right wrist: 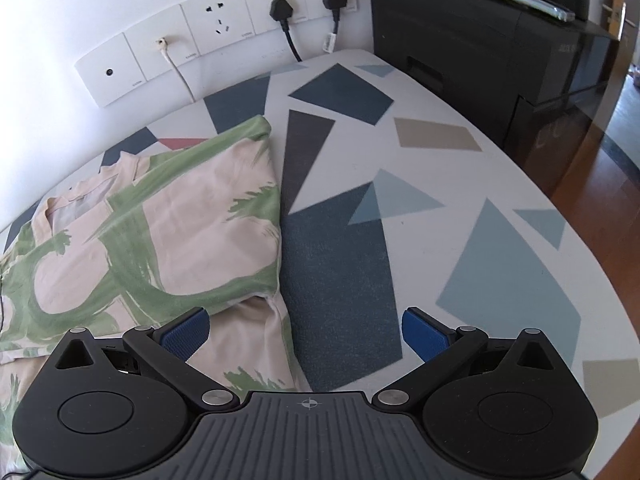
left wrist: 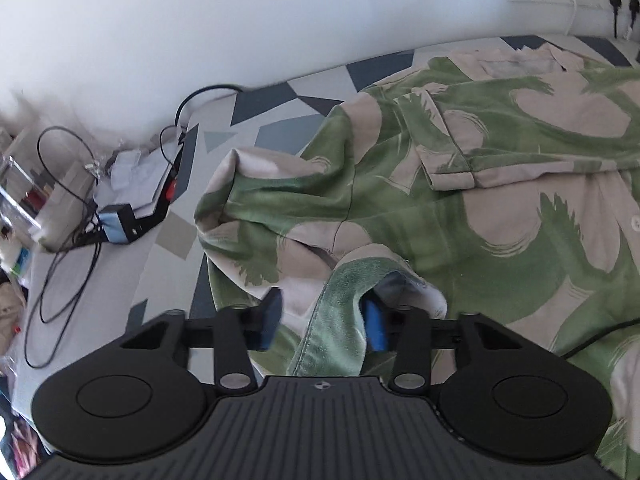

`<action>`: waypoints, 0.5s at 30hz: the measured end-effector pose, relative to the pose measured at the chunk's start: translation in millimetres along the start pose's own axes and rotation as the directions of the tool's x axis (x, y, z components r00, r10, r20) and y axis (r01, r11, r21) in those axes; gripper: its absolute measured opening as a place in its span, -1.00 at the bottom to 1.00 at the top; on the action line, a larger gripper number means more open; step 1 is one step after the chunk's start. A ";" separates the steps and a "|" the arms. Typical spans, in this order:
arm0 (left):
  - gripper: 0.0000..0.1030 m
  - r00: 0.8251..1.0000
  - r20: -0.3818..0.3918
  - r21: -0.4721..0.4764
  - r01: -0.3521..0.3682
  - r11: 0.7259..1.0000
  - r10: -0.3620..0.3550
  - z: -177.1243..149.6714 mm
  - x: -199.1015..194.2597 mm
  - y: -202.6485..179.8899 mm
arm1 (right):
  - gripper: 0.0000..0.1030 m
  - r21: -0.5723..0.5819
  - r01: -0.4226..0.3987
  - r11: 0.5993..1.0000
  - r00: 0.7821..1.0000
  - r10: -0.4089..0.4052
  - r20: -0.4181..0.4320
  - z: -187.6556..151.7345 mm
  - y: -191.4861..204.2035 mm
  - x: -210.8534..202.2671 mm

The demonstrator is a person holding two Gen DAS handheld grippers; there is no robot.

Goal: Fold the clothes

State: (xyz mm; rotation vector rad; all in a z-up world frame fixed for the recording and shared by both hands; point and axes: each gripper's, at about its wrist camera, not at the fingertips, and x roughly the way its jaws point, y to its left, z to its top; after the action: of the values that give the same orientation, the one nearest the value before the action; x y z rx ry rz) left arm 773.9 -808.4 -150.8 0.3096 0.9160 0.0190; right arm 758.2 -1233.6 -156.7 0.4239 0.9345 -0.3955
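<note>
Shirt spread on tabletop. Left hand-held gripper nearer: lifted hem fold drapes between parted pads, not pinched. Right hand-held gripper wide apart, straddling shirt's right edge; edge runs toward wall sockets.

Shirt was soft matt cloth. Left gripper and right gripper were matt black plastic, with textured blue pads. Ahead, table cover looked felt-like; cabinet glossy black.
</note>
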 end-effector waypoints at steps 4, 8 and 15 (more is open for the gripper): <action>-0.94 1.000 0.017 -0.125 0.026 0.992 -0.024 7.5 -5.9 19.5 | 0.98 -0.012 -0.011 1.000 1.000 0.011 -0.006 1.0 3.3 1.6; -0.95 0.989 0.147 -0.217 0.046 0.975 -0.014 43.0 -39.2 33.9 | 0.98 -0.021 -0.023 1.000 1.000 0.023 -0.010 2.7 4.1 5.2; -0.95 0.907 0.399 -0.114 0.193 0.975 -0.133 143.4 -100.6 -8.9 | 0.98 0.012 -0.052 0.999 0.999 0.052 0.003 7.1 -7.8 8.4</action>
State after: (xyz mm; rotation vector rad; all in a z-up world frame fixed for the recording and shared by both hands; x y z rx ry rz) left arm 823.5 -868.4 6.3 0.0872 0.5368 -0.1248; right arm 763.6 -1245.1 -161.3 0.4577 0.9172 -0.3539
